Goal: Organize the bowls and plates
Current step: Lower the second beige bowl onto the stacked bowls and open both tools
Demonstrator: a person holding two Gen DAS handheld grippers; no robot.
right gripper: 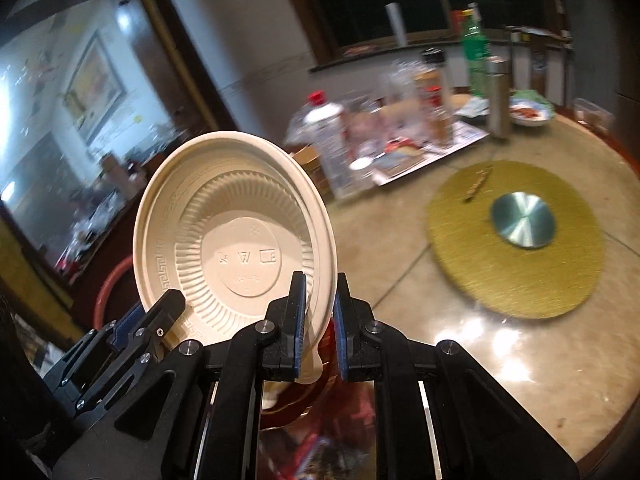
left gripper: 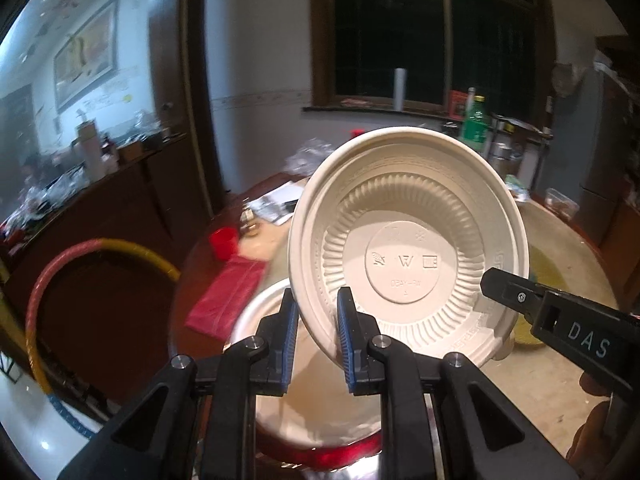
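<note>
Left tongs (left gripper: 318,320) pinching plate (left gripper: 404,240) rim, table (left gripper: 560,248) partly hidden

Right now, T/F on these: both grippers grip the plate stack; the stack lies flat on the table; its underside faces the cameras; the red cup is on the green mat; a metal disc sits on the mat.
1. Left gripper and right gripper both clamp the plate stack: true.
2. Stack lies flat on the table: false, lifted and tilted.
3. Underside faces the cameras: true.
4. Red cup on green mat: false, beside the red cloth.
5. Metal disc on mat: true.
</note>
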